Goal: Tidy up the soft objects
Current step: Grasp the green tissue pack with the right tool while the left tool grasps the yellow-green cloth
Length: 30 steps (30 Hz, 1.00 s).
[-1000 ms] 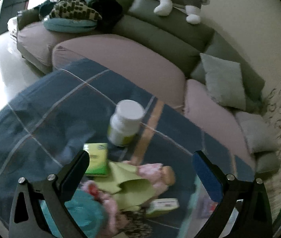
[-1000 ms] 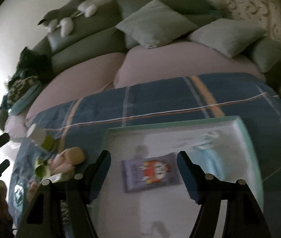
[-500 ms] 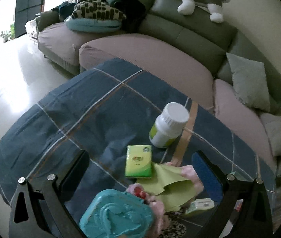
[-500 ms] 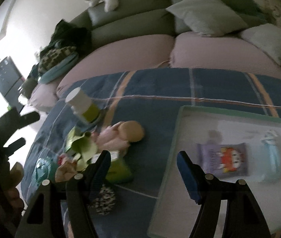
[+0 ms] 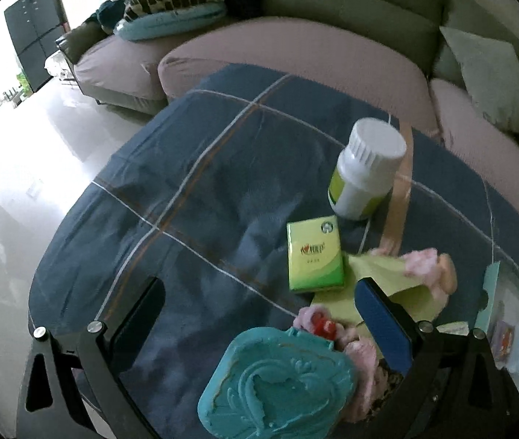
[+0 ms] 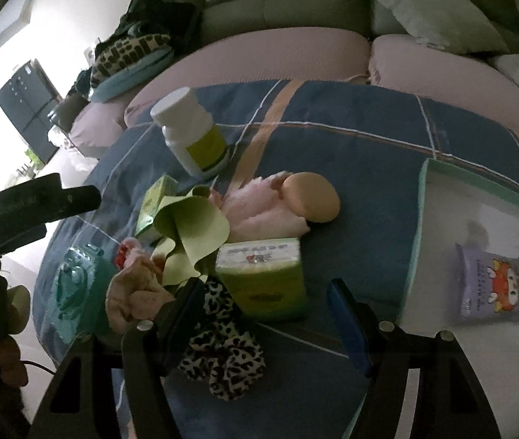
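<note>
A pile of soft things lies on the blue plaid cloth [image 6: 361, 153]: a pink plush doll [image 6: 277, 205], a light green cloth [image 6: 193, 226], a leopard-print scrunchie [image 6: 222, 351] and a green tissue pack [image 6: 263, 278]. My right gripper [image 6: 263, 311] is open just in front of the tissue pack, its left finger beside the scrunchie. My left gripper [image 5: 259, 314] is open above the table's left part; a teal embossed case [image 5: 277, 380] lies between its fingers. The doll [image 5: 431, 270] and the green cloth [image 5: 387, 278] show beside its right finger.
A white bottle [image 5: 365, 168] with a green label stands behind a flat green box [image 5: 314, 256]. A teal-rimmed white tray [image 6: 420, 219] at the right holds a purple packet [image 6: 489, 281]. A sofa [image 5: 296, 47] with cushions curves behind the table.
My right gripper swung left from over the tray to the pile and now faces the tissue pack. My left gripper drew back and left, so the teal case came into view.
</note>
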Tool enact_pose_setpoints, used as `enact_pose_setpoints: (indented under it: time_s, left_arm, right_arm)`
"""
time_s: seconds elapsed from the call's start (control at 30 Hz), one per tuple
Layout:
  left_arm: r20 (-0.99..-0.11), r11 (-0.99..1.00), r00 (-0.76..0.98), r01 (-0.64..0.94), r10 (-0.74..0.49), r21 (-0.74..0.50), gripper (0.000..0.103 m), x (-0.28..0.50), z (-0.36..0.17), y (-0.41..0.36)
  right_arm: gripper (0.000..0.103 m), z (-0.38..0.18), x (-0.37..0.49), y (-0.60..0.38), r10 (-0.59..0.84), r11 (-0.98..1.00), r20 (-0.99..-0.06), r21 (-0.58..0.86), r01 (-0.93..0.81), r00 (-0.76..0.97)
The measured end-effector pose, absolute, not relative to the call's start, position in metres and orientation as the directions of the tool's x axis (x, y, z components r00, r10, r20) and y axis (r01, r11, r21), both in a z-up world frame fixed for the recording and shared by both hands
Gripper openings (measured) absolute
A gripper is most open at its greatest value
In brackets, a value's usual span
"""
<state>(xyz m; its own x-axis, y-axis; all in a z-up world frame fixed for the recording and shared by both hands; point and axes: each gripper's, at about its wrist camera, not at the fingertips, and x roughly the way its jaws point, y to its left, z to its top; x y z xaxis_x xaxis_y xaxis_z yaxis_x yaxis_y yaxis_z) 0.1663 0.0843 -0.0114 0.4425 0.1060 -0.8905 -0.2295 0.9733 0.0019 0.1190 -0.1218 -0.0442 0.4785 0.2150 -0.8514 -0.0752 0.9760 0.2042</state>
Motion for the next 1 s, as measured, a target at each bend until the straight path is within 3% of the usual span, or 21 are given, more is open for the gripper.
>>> enact_pose_setpoints:
  time_s: [0.17, 0.3, 0.4, 0.83, 1.0]
  left_arm:
    - [-0.884, 0.968, 0.416, -0.210, 0.212, 0.134, 0.103, 0.169, -0.017, 0.074]
    - [-0.894, 0.977, 0.419, -0.198, 0.159, 0.080, 0.103, 0.170, -0.016, 0.074]
    - [-0.894, 0.977, 0.418, -0.196, 0.159, 0.083, 0.103, 0.170, -0.016, 0.072]
    - [-0.896, 0.982, 0.425, -0.176, 0.132, 0.062, 0.103, 0.177, -0.015, 0.062]
    - [-0.902, 0.991, 0.427, -0.137, 0.066, 0.008, 0.103, 0.187, -0.013, 0.050]
  right_arm:
    - [0.072, -0.052, 0.127, -0.118, 0.199, 0.980, -0.857, 0.186, -0.075, 0.475]
    - [0.068, -0.052, 0.128, -0.117, 0.195, 0.981, -0.854, 0.181, -0.076, 0.483]
    - [0.056, -0.052, 0.129, -0.117, 0.196, 0.980, -0.848, 0.182, -0.077, 0.492]
    - [0.052, -0.036, 0.121, -0.132, 0.201, 0.977, -0.827, 0.212, -0.041, 0.525]
    - [0.052, -0.029, 0.117, -0.152, 0.193, 0.971, -0.823, 0.238, 0.016, 0.534]
